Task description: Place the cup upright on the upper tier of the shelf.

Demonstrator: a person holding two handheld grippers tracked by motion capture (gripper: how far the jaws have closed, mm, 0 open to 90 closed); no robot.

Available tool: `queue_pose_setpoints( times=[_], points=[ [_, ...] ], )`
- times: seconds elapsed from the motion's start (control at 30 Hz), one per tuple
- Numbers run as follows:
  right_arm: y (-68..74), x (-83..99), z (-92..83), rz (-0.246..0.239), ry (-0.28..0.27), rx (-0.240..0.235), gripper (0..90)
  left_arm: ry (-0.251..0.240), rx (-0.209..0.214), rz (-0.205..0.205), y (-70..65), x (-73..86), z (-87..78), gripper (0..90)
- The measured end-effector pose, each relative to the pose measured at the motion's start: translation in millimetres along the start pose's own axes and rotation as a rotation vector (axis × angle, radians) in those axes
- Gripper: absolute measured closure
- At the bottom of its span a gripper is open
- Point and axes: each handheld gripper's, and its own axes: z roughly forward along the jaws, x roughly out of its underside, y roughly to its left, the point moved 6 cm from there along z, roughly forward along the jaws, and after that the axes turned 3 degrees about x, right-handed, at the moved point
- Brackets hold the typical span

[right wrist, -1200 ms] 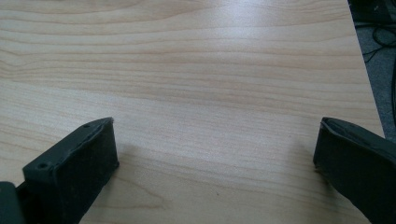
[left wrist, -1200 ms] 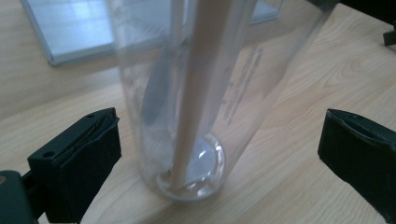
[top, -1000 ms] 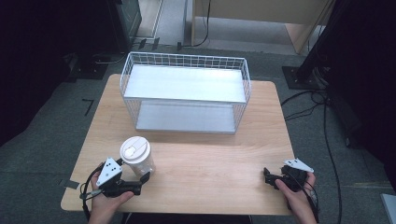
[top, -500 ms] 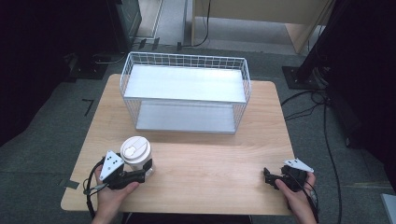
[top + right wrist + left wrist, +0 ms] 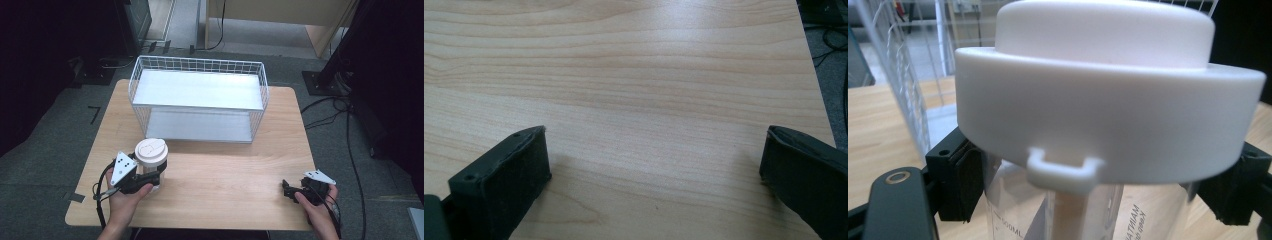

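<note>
clear measuring cup (image 5: 150, 167) with a wide white lid (image 5: 1108, 105) sits at the near left of the bench (image 5: 225, 200), in front of the wire basket (image 5: 197, 102). your left gripper (image 5: 145, 180) has just been closing, with the cup between its fingers (image 5: 955, 182); they now clamp the transparent wall just under the lid's overhang, one pad on each side, as the left gripper view shows. holding below the rim looks deliberate: the lid's lip would stop the cup slipping down if you lift. cup stands upright, lid tab facing the camera. whether its base rests on the wood, i cannot tell.

your right gripper (image 5: 295, 190) rests at the near right corner of the bench, well apart from the cup, fingers (image 5: 504, 185) spread wide over bare wood, grasping nothing. likely parked out of the way. the basket's two shelves look bare, a probable destination.
</note>
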Motion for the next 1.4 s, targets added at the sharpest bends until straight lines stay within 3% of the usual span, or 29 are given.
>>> queue_pose_setpoints(
  times=[0.03, 0.1, 0.2, 0.27, 0.3, 0.53, 0.77, 0.8, 0.83, 1.07, 1.3, 1.4],
  points=[
    [0.0, 0.0, 0.0, 0.000, 0.000, 0.000, 0.0, 0.000, 0.000, 0.000, 0.0, 0.0, 0.0, 14.8],
    [0.0, 0.0, 0.0, 0.000, -0.001, 0.001, 0.0, -0.025, 0.019, -0.025, -3.9, -15.6, 4.4, 14.9],
    [0.0, 0.0, 0.0, -0.001, -0.001, 0.000, 0.0, -0.037, 0.016, -0.010, -7.1, -25.6, 7.5, 15.0],
    [0.0, 0.0, 0.0, 0.000, -0.001, 0.000, 0.0, -0.052, 0.011, 0.009, -11.1, -42.3, 12.9, 15.1],
    [0.0, 0.0, 0.0, -0.001, -0.001, 0.000, 0.0, -0.052, 0.011, 0.009, -11.1, -42.3, 12.9, 15.1],
    [8.2, -4.2, 4.0, 0.001, -0.001, 0.000, 0.0, -0.105, -0.003, 0.019, -19.9, -85.6, 29.0, 15.2],
    [10.9, -4.4, 4.2, -0.009, -0.001, -0.011, 0.0, -0.112, -0.010, 0.059, -29.9, -118.1, 37.9, 15.3],
    [10.8, -4.4, 4.2, -0.009, 0.000, -0.011, 0.0, -0.126, -0.012, 0.063, -31.1, -129.6, 39.6, 15.3],
    [10.8, -4.4, 4.2, -0.009, 0.000, -0.011, 0.0, -0.126, -0.012, 0.063, -31.1, -129.6, 39.6, 15.3],
    [11.4, -4.4, 4.1, -0.013, 0.000, -0.017, 0.0, -0.198, -0.049, 0.095, -34.6, -169.2, 51.5, 15.3],
    [11.4, -4.4, 4.1, -0.012, 0.000, -0.018, 0.0, -0.289, -0.085, 0.086, -28.4, -191.3, 69.2, 15.3],
    [11.4, -4.4, 4.1, -0.012, 0.000, -0.017, 0.0, -0.311, -0.108, 0.106, -26.7, -195.5, 76.7, 15.4]
  ],
)
